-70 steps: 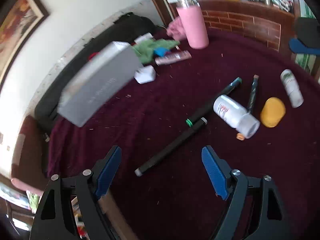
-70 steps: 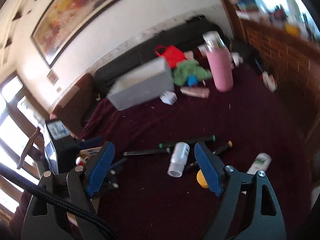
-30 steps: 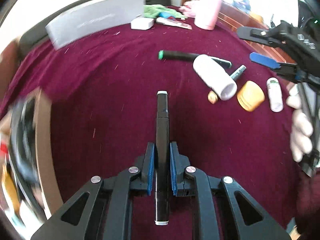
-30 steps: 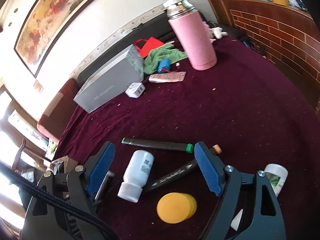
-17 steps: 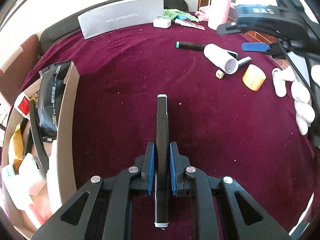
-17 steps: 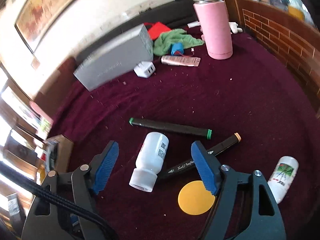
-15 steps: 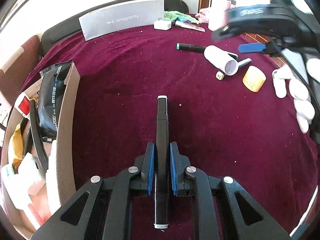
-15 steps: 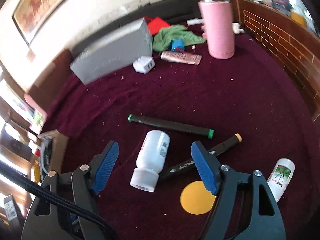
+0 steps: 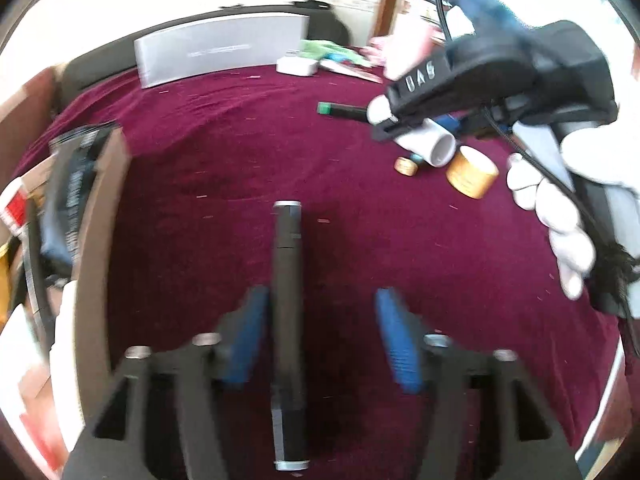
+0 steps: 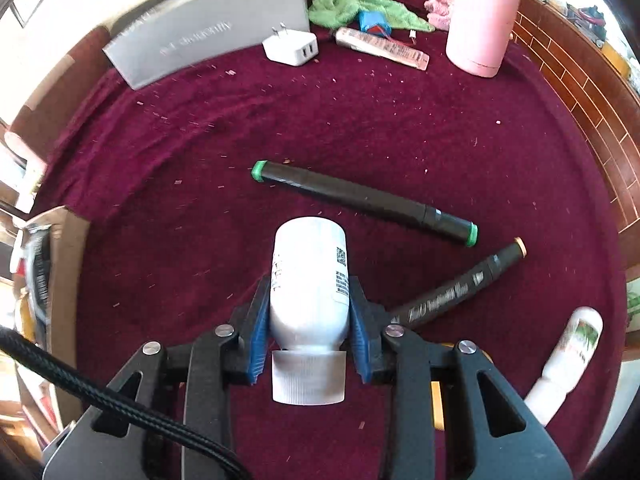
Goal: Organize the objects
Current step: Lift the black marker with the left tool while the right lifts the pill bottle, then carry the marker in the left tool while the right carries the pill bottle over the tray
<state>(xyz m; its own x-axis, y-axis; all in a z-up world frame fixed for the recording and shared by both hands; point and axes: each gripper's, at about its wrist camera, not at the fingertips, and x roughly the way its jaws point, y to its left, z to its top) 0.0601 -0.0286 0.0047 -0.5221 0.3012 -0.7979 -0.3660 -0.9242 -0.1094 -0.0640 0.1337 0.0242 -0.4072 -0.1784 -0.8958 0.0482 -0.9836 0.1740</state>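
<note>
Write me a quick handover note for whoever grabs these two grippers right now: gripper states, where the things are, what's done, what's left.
Left gripper: jaws have just been opening, apart now; the grey-capped marker lies between them, against the left pad, beside the cardboard box.
Right gripper: jaws have just been closing, pads now on the white bottle.
Still on the cloth: green-capped marker, orange-tipped marker, printed white tube, yellow lid.
Done: neither marker nor bottle is boxed. Left: box everything.
</note>
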